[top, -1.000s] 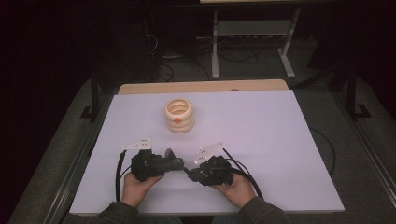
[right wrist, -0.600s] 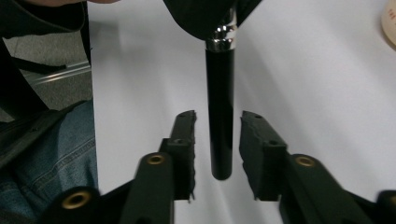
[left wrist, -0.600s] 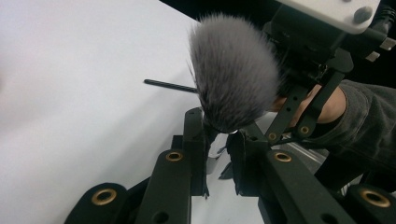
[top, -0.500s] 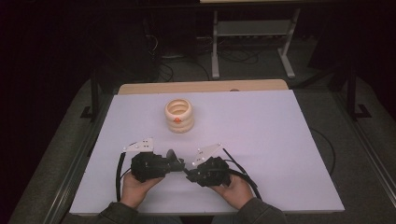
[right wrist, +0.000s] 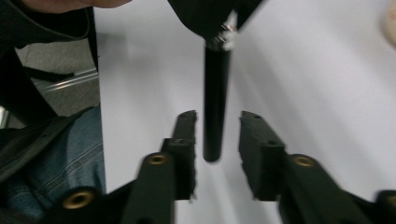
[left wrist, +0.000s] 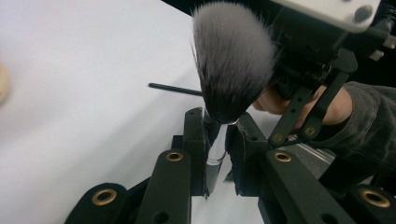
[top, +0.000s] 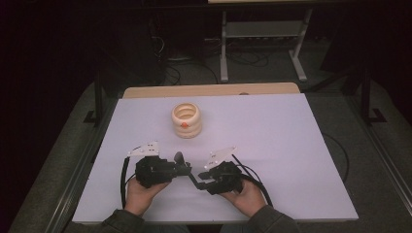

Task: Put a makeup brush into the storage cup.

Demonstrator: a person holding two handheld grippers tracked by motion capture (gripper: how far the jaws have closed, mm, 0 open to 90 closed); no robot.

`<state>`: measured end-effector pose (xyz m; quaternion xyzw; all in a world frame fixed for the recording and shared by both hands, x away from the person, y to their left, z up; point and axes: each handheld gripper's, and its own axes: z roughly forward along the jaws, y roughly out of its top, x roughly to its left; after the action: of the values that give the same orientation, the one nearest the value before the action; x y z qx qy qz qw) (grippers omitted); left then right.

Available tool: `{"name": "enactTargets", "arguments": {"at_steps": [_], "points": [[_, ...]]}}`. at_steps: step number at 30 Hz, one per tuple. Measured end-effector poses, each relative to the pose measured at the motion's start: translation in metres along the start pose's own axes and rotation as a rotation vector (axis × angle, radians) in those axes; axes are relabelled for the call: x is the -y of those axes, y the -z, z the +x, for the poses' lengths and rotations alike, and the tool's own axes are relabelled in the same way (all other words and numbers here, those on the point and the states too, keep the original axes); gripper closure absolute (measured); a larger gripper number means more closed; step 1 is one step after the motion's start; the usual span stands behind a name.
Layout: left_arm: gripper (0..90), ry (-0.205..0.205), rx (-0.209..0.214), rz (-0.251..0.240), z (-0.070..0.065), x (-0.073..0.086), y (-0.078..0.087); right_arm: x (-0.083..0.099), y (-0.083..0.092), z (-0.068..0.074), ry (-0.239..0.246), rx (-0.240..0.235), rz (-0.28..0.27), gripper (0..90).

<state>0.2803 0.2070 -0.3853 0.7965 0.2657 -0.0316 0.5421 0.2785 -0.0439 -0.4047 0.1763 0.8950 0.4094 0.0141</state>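
In the lower middle of the high view, the person's two hands are meeting over the white table [top: 301,145], and a makeup brush [left wrist: 231,60] is passing between the tools. The left gripper [left wrist: 215,140] is pinching the brush at its shiny ferrule [left wrist: 215,151], just under the fluffy grey-tipped bristle head, which is filling the upper centre of the left gripper view. In the right gripper view, the brush's black handle [right wrist: 215,107] is hanging down the middle of the frame between the jaws of the right gripper [right wrist: 215,140]; those jaws have just been opening, and they are standing clear of the handle on both sides, with the table showing in the gaps. The brush is looking light and stiff along the handle, but the glossy shaft is likely to be slippery and could swivel in a narrow pinch. The bristles are soft and easily crushed or splayed, so the ferrule or the handle is the place to grip. In the upper centre of the high view, a cream ribbed holder [top: 186,120] is standing well apart from both hands.
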Motion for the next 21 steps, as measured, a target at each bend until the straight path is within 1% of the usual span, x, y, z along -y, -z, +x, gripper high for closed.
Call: {"name": "enactTargets", "arguments": {"at_steps": [1,2,3,4,5,7,9,10,11,12,13,14,15,16,17,18,19,20,21], "points": [[77.8,-0.002,-0.007,0.001,0.001,-0.001,0.001,0.000,0.000,0.000,0.000,0.000,0.000,59.8],[77.8,-0.003,-0.013,0.002,0.001,-0.002,0.001,0.001,0.003,-0.001,-0.031,-0.007,-0.003,57.9],[77.8,-0.007,-0.021,0.004,0.002,-0.004,0.002,0.003,0.006,-0.004,-0.037,-0.001,-0.005,56.2],[77.8,-0.010,-0.038,0.011,0.004,-0.006,0.002,0.007,0.012,-0.006,-0.067,-0.007,-0.009,53.3],[77.8,-0.010,-0.038,0.011,0.004,-0.006,0.002,0.007,0.012,-0.006,-0.067,-0.007,-0.009,53.3],[77.8,-0.016,-0.053,0.020,0.005,-0.009,0.001,0.013,0.021,-0.011,-0.072,0.009,-0.005,49.4],[77.8,-0.014,-0.061,0.034,0.007,-0.013,0.001,0.015,0.024,-0.012,-0.075,0.017,-0.003,48.5],[77.8,-0.020,-0.067,0.043,0.007,-0.015,0.001,0.019,0.031,-0.015,-0.075,0.033,-0.010,46.5],[77.8,-0.025,-0.074,0.044,0.008,-0.017,0.000,0.019,0.031,-0.015,-0.075,0.033,-0.010,46.5],[77.8,-0.026,-0.079,0.053,0.008,-0.019,0.001,0.022,0.037,-0.018,-0.082,0.040,-0.015,44.4],[77.8,-0.031,-0.085,0.054,0.008,-0.021,0.000,0.022,0.037,-0.018,-0.082,0.040,-0.015,44.4],[77.8,-0.033,-0.087,0.061,0.008,-0.024,0.000,0.026,0.043,-0.020,-0.090,0.049,-0.009,42.6],[77.8,-0.038,-0.093,0.063,0.008,-0.026,0.000,0.026,0.043,-0.020,-0.090,0.049,-0.009,42.6],[77.8,-0.050,-0.099,0.075,0.009,-0.030,0.000,0.030,0.048,-0.025,-0.097,0.053,-0.004,41.0],[77.8,-0.050,-0.099,0.075,0.009,-0.030,0.000,0.030,0.048,-0.025,-0.097,0.053,-0.004,41.0],[77.8,-0.046,-0.102,0.074,0.009,-0.032,-0.001,0.035,0.053,-0.028,-0.109,0.062,0.000,38.9],[77.8,-0.051,-0.100,0.070,0.009,-0.034,-0.001,0.035,0.053,-0.028,-0.109,0.062,0.000,38.9],[77.8,-0.051,-0.101,0.078,0.010,-0.036,0.000,0.037,0.056,-0.029,-0.120,0.067,0.002,38.2],[77.8,-0.052,-0.102,0.075,0.010,-0.037,0.000,0.039,0.059,-0.031,-0.122,0.073,0.001,37.5]]}}
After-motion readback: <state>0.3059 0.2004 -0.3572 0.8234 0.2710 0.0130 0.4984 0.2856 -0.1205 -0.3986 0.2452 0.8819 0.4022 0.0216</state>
